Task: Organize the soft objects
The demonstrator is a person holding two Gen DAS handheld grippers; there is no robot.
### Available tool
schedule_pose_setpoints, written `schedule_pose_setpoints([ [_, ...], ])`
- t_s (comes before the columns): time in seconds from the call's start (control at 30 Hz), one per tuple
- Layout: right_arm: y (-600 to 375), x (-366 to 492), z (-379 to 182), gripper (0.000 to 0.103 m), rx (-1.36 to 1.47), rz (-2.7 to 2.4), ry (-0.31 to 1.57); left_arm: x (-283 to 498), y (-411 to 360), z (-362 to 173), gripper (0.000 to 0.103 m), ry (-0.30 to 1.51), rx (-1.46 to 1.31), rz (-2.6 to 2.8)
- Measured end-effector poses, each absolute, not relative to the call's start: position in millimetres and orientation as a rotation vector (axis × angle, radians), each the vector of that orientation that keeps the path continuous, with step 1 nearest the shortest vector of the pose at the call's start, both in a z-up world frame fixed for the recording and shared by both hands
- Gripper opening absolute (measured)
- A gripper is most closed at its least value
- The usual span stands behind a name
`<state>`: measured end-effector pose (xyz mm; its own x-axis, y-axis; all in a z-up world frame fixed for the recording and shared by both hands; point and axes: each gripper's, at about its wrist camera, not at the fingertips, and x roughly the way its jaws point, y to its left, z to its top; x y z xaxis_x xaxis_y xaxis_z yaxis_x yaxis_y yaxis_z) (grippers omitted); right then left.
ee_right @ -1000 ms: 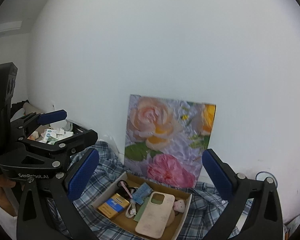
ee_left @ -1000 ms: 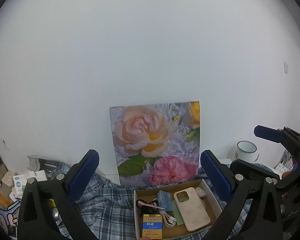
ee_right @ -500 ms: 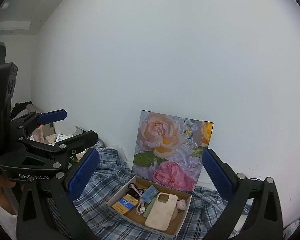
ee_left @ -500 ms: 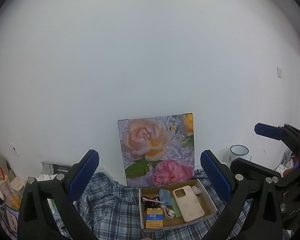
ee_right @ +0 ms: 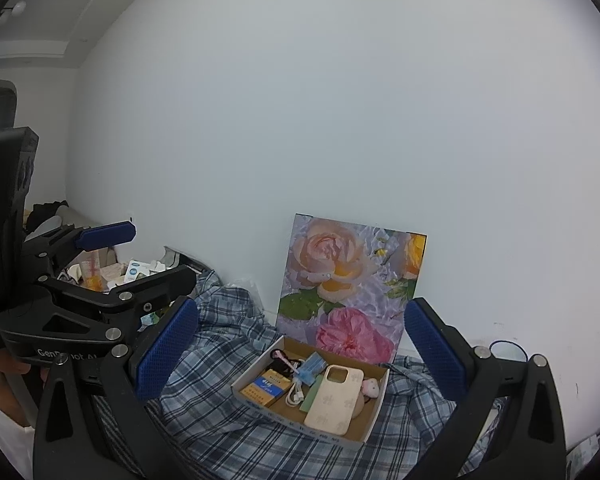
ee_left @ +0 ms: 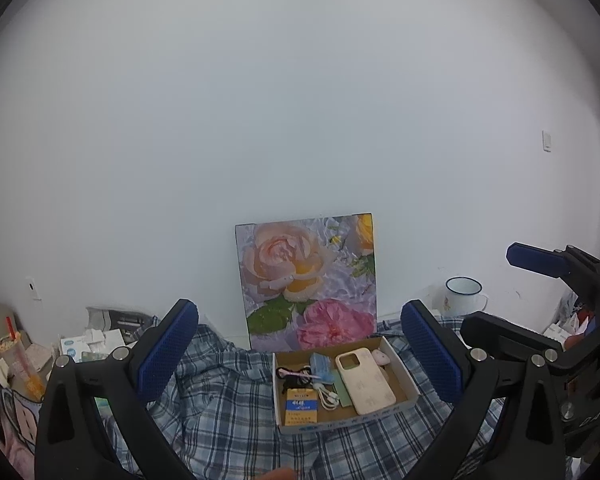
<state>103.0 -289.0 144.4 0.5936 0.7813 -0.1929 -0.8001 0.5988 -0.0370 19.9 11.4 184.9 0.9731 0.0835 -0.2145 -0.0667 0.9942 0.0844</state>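
A shallow cardboard box (ee_left: 410,386) (ee_right: 374,416) sits on a rumpled blue plaid cloth (ee_left: 220,408) (ee_right: 228,320). It holds a cream phone case (ee_left: 364,380) (ee_right: 334,400), a blue face mask (ee_left: 321,366) (ee_right: 310,366), a white cable (ee_left: 329,398), a yellow-blue packet (ee_left: 300,406) (ee_right: 266,388) and a small pink item (ee_left: 380,357) (ee_right: 370,387). My left gripper (ee_left: 300,360) is open and empty, held above and in front of the box. My right gripper (ee_right: 300,356) is open and empty, to the right of the left one.
A rose painting (ee_left: 308,280) (ee_right: 352,288) leans on the white wall behind the box. A white enamel mug (ee_left: 462,296) stands at right. Small boxes and a drink cup (ee_left: 18,360) clutter the left side.
Both grippers have pulled back and up from the box, which looks smaller and farther now. Both stay open.
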Motion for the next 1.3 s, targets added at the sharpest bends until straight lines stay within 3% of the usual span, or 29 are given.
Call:
schedule_pose_setpoints([
  [1.3, -297.5, 98.5, -20.8, 0.103, -0.125, 0.922, 0.379, 5.5, 10.1, 36.7, 0.103, 0.392, 0.104, 0.044],
])
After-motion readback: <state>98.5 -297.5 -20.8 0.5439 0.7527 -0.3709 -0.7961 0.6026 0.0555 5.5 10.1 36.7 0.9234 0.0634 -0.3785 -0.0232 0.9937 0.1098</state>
